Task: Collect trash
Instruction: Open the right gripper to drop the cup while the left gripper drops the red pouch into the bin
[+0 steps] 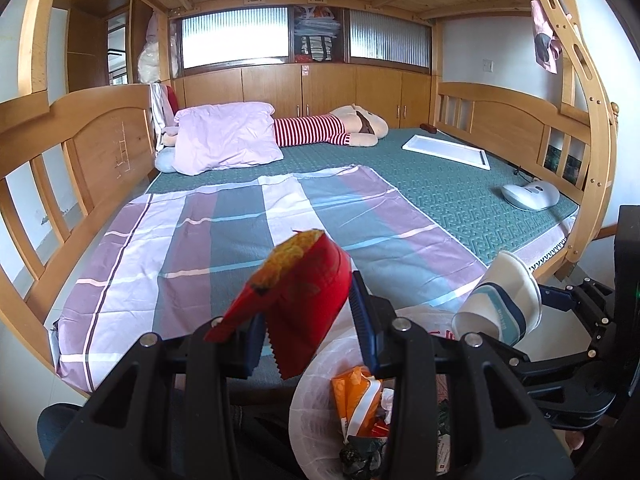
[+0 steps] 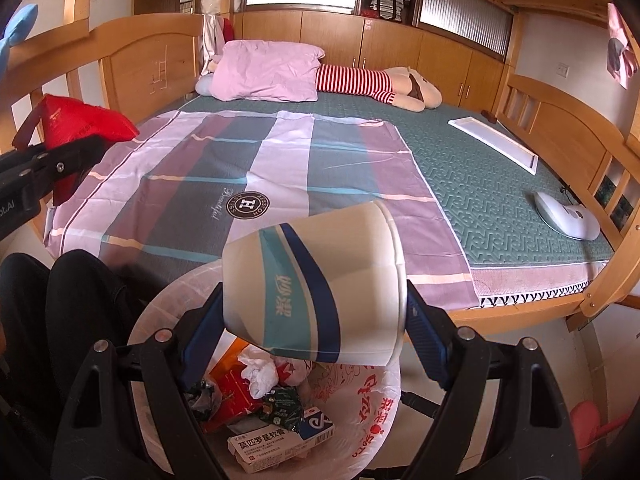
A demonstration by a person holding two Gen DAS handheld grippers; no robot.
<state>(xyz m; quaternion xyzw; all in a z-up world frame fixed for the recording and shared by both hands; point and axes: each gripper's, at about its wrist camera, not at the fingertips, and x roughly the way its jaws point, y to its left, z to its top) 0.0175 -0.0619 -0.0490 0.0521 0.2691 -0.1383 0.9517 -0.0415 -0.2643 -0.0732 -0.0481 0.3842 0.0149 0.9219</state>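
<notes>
My left gripper is shut on a red snack bag, which hangs crumpled between the blue pads above the trash bin. The same bag and left gripper show at the left edge of the right wrist view. My right gripper is shut on a white paper cup with teal and navy stripes, held on its side right over the bin. The cup also appears at the right in the left wrist view. The bin, lined with a white plastic bag, holds an orange wrapper, boxes and crumpled paper.
A wooden bunk bed with a green mattress and a striped purple sheet lies ahead. On it are a pink pillow, a plush toy, a white tray and a white device. A person's dark-trousered legs stand left of the bin.
</notes>
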